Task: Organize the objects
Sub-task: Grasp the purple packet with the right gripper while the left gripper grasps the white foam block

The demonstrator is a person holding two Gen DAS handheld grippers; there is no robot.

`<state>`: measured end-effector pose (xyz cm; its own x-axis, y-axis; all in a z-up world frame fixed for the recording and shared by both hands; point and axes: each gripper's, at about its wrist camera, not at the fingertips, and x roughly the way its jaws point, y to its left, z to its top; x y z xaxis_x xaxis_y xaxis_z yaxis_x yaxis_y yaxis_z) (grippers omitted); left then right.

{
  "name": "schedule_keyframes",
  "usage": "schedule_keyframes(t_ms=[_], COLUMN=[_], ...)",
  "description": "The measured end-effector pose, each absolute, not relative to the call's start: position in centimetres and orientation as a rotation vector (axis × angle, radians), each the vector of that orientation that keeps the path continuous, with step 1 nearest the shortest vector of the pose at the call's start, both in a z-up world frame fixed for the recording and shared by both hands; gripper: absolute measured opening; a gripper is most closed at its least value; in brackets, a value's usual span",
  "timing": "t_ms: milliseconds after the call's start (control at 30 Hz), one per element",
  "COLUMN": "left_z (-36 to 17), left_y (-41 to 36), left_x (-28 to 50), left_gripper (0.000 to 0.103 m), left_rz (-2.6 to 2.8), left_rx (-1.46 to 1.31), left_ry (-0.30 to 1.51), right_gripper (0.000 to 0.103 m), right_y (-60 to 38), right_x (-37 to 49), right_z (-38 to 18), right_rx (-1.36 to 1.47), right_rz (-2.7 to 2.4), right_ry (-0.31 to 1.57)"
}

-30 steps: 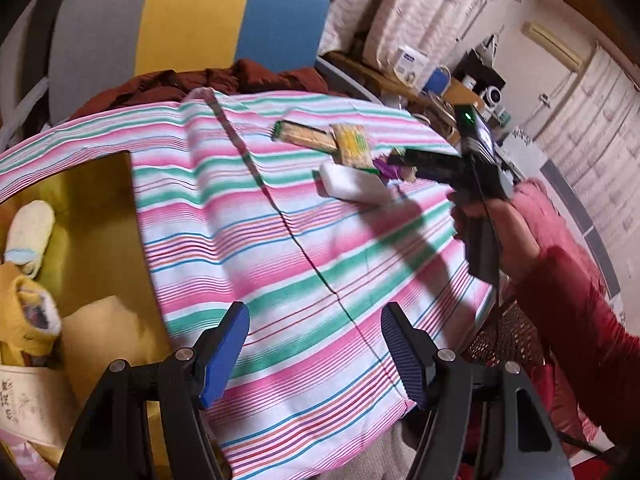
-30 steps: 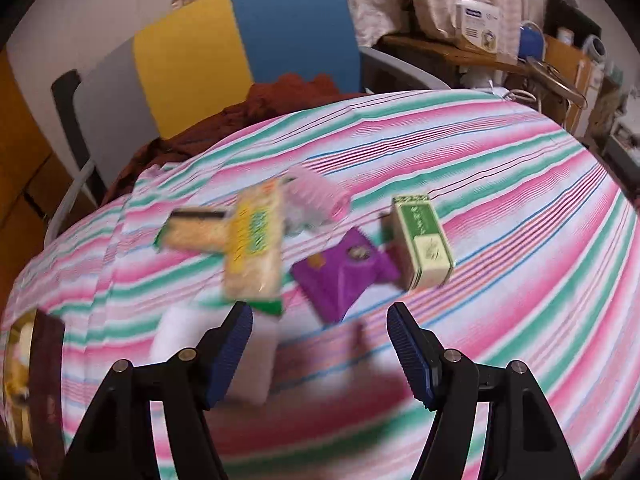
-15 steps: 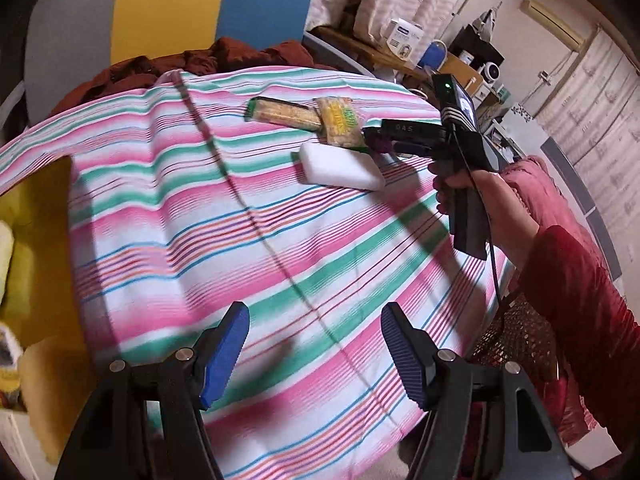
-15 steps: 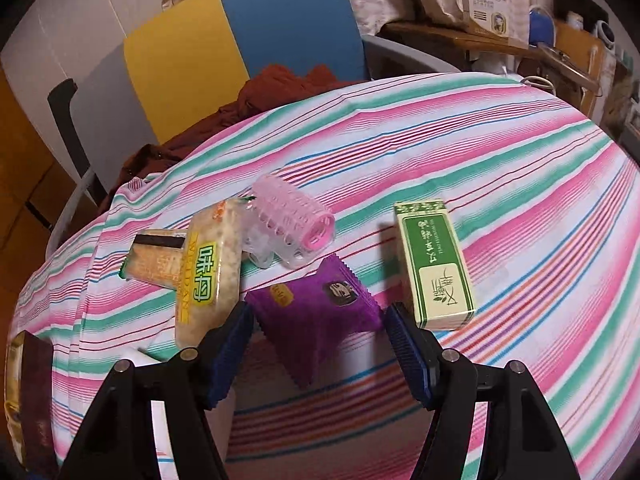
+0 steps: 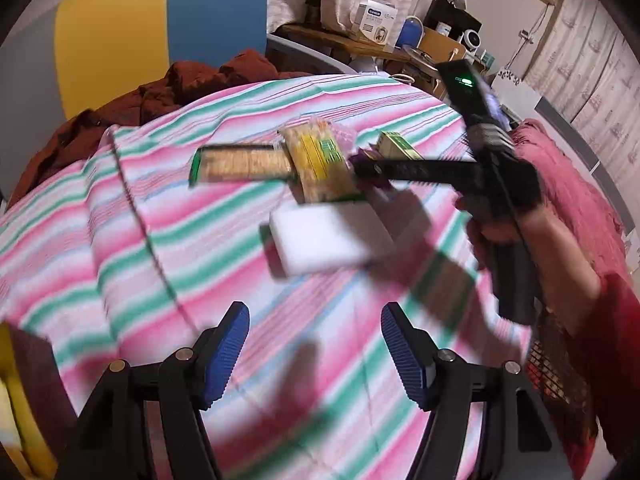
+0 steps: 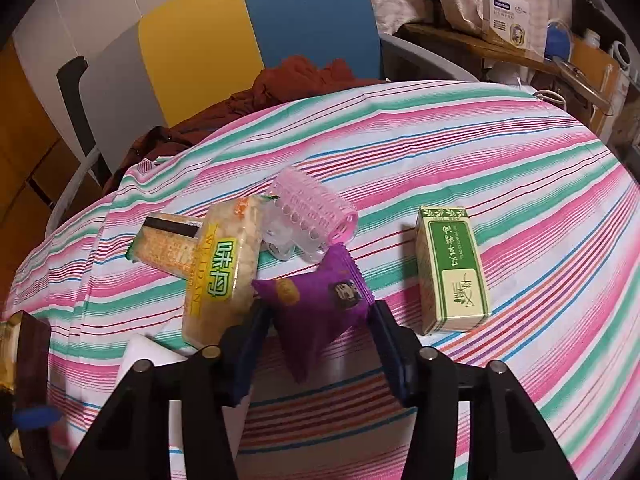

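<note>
Right gripper (image 6: 320, 326) jaws just closing in, pads now pinching the purple packet (image 6: 320, 304) on the striped desk (image 6: 480, 168); packet's lower tip hangs between the fingers. Left gripper (image 5: 314, 354) wide open, nothing between its jaws, over bare cloth. Left view motion-blurred: white block (image 5: 328, 240) soft-edged, its near corner only just visible in right view. Green box (image 6: 452, 268) lies apart, right of the packet.

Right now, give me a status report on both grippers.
Right gripper closing on purple packet, packet between its pads. Left gripper open, empty. Yellow snack pack crowds the packet's left.
</note>
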<state>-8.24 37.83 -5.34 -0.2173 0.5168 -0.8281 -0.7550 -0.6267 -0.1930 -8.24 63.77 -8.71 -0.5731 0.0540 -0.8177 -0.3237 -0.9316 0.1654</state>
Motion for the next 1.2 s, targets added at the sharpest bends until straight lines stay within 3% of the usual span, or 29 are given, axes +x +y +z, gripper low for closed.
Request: schedule_keyframes(t_ms=[200, 267, 400, 533, 1067, 1200], left_z=[-6.6, -7.1, -8.6, -8.7, -8.2, -7.5], left_y=[42.1, 43.6, 45.9, 46.4, 43.1, 43.3], left_x=[-11.1, -11.5, -11.6, -11.9, -6.4, -6.3], left_gripper=[0.07, 0.07, 0.071, 0.075, 0.078, 0.078], left_rz=[1.902, 1.871, 1.783, 1.737, 1.658, 1.725], left_rx=[-1.162, -1.135, -1.096, -1.084, -1.057, -0.972], left_ry=[0.454, 0.528, 0.679, 0.654, 0.67, 0.643], right_gripper=[0.05, 0.045, 0.05, 0.069, 0.069, 0.08], right_y=[64.5, 64.8, 64.9, 65.0, 64.8, 65.0], right_x=[-7.5, -7.4, -7.8, -8.4, -9.3, -9.3], right_z=[-8.7, -8.8, -8.9, -9.3, -10.0, -9.8], right_rx=[-1.369, -1.384, -1.377, -1.36, -1.355, -1.311], right_rz=[2.519, 2.511, 2.516, 2.522, 2.533, 2.545], right_ry=[0.532, 0.544, 0.522, 0.489, 0.5, 0.523])
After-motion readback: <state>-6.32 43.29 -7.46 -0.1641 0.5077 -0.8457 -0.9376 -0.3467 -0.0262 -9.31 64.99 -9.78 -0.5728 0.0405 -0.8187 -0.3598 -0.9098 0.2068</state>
